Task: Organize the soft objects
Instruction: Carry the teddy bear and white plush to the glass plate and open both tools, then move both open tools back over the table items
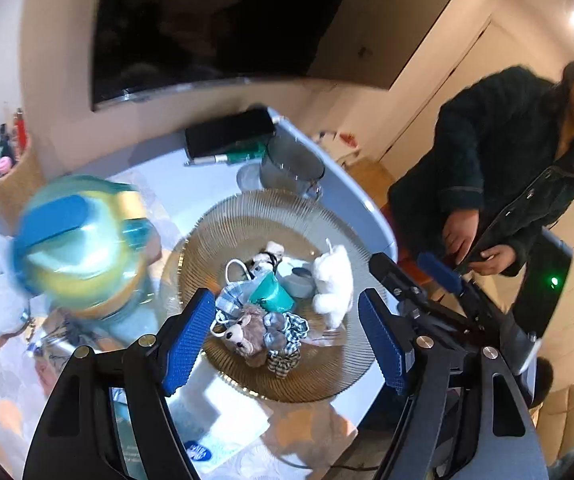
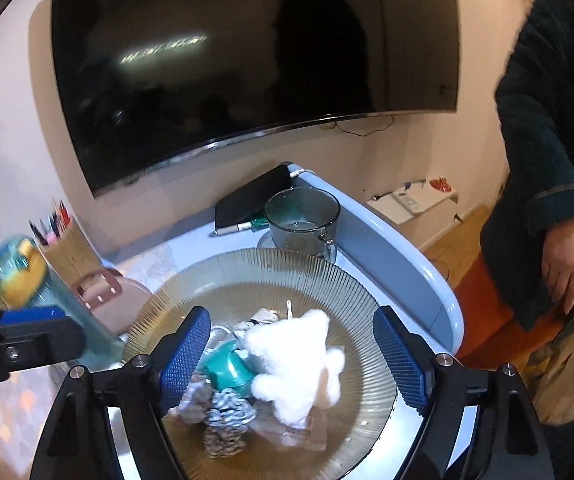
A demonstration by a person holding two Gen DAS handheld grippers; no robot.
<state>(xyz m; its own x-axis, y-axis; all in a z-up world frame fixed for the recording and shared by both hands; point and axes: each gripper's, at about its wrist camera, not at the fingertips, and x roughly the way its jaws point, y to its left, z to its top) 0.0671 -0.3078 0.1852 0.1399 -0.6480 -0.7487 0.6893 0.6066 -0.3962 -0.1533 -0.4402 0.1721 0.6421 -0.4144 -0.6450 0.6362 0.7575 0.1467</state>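
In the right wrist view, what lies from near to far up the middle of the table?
Checked scrunchie → white plush toy → ribbed plate's far rim → glass mug → dark tablet → wall screen.

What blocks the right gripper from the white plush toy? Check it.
Nothing visible. The right gripper is open, and the white plush toy lies uncovered between its fingers, atop the pile in the ribbed glass plate.
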